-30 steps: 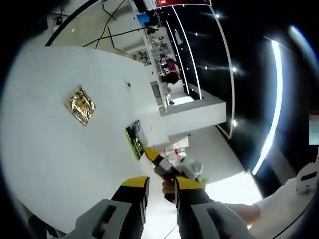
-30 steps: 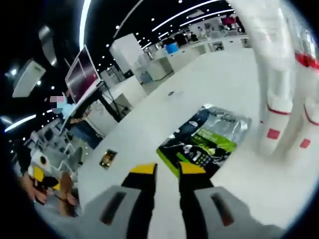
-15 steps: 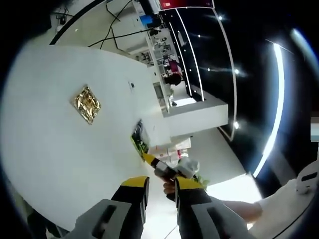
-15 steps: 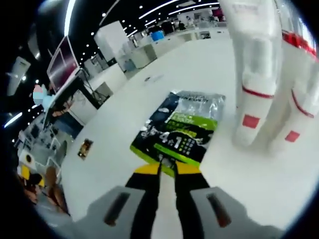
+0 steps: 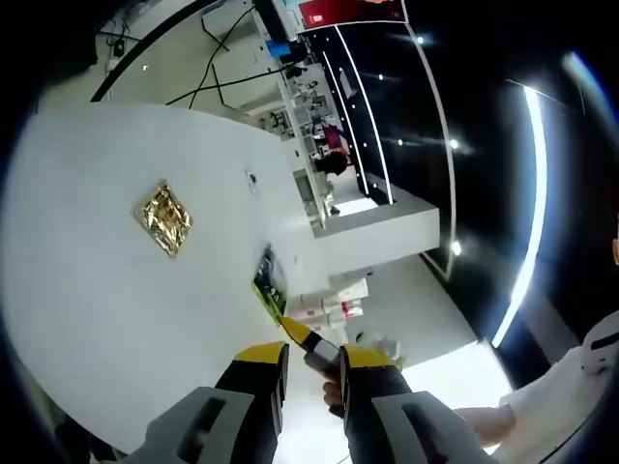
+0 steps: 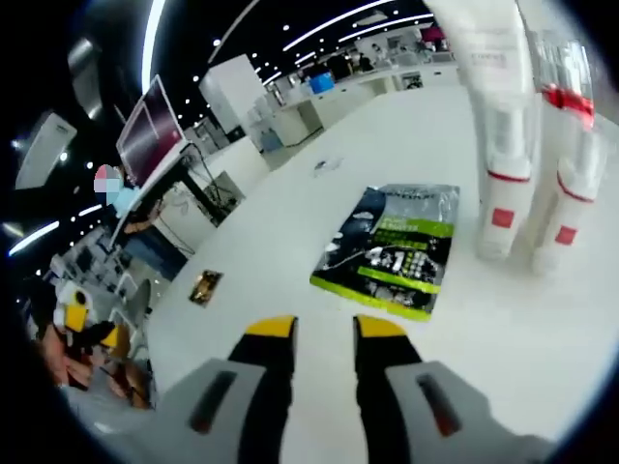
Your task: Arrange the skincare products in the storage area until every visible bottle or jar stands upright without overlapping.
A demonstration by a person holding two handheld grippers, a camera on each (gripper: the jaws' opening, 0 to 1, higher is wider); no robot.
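A black and green sachet [image 6: 392, 251] lies flat on the white table [image 6: 503, 329] ahead of my right gripper [image 6: 324, 329], which is open and a short way back from it. Just right of the sachet, white bottles with red bands [image 6: 503, 184] stand upright and close together. In the left gripper view the sachet [image 5: 268, 280] appears edge-on, with the bottles [image 5: 337, 298] beyond it. My left gripper [image 5: 314, 356] hangs over the table edge, jaws apart and holding nothing. The right gripper [image 5: 298, 331] shows just past it, held by a hand.
A small gold foil packet [image 5: 166, 217] lies alone on the table [image 5: 97, 290], seen again as the gold packet [image 6: 205, 286] left of the sachet. The left gripper [image 6: 73, 324] and a hand show at the far left. Counters and a screen stand behind.
Half a second ago my right gripper's jaws were shut at the sachet's near edge; now they are open and drawn back from it. The left gripper has barely moved.
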